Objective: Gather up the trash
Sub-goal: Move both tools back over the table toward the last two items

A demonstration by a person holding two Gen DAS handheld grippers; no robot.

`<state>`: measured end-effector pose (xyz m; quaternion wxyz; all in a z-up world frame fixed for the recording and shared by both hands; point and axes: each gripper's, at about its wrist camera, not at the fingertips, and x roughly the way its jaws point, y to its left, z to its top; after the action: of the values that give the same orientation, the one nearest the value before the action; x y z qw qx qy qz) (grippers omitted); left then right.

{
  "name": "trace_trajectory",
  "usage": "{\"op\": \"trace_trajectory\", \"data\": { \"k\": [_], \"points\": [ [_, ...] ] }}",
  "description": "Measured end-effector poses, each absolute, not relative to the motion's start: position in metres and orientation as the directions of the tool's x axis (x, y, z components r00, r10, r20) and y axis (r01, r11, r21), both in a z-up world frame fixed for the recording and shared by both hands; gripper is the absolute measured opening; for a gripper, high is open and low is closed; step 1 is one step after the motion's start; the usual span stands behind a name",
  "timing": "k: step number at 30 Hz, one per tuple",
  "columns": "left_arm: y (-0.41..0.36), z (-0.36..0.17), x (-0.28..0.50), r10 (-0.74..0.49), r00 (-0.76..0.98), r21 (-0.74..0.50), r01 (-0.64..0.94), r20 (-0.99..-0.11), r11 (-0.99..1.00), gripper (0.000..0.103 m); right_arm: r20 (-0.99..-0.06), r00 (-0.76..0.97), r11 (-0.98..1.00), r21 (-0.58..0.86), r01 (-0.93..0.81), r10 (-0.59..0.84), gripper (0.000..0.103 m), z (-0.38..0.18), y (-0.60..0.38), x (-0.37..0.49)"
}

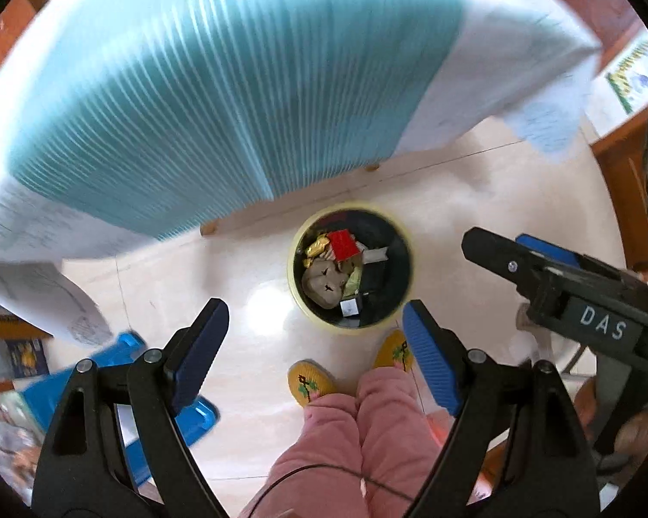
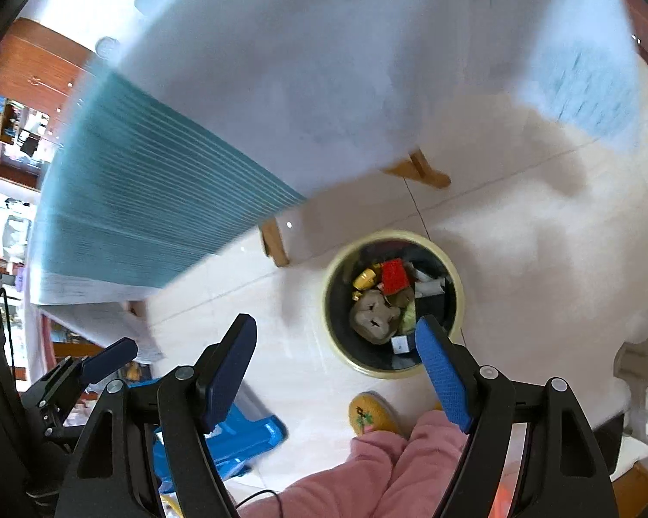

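Observation:
A round trash bin [image 1: 290, 268] with a yellow rim and black liner stands on the pale floor below both grippers. It holds a red piece [image 1: 343, 244], a gold wrapper [image 1: 317, 247], a brown crumpled wad [image 1: 326, 282] and white scraps. My left gripper [image 1: 315, 336] hangs open above the bin's near side, nothing between its blue pads. In the right wrist view the bin [image 2: 326, 302] sits just ahead of my right gripper [image 2: 337, 356], which is open and empty. Each gripper shows in the other's view: the right one [image 1: 492, 239], the left one [image 2: 101, 356].
A table with a blue striped cloth [image 1: 194, 99] and white paper over it overhangs just behind the bin, on wooden legs [image 2: 274, 241]. The person's pink trouser legs [image 1: 367, 423] and yellow slippers [image 1: 309, 382] stand right by the bin. A blue plastic stool [image 2: 242, 436] sits left.

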<state>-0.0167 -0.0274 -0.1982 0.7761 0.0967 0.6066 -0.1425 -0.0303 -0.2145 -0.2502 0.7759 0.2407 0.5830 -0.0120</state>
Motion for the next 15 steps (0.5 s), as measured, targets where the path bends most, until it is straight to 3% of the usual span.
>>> {"op": "trace_trajectory", "data": {
  "k": [6, 15],
  "points": [
    [-0.018, -0.095, -0.018, -0.162, 0.330, -0.017, 0.401, -0.930, 0.916, 0.081, -0.879, 0.411, 0.883, 0.374, 0.284, 0.241, 0.077, -0.147, -0.207, -0.043],
    [-0.004, 0.006, 0.000, -0.240, 0.497, -0.016, 0.412, -0.834, 0.911, 0.081, -0.811, 0.551, 0.898, 0.375, 0.230, 0.197, 0.078, -0.030, -0.188, -0.048]
  ]
}}
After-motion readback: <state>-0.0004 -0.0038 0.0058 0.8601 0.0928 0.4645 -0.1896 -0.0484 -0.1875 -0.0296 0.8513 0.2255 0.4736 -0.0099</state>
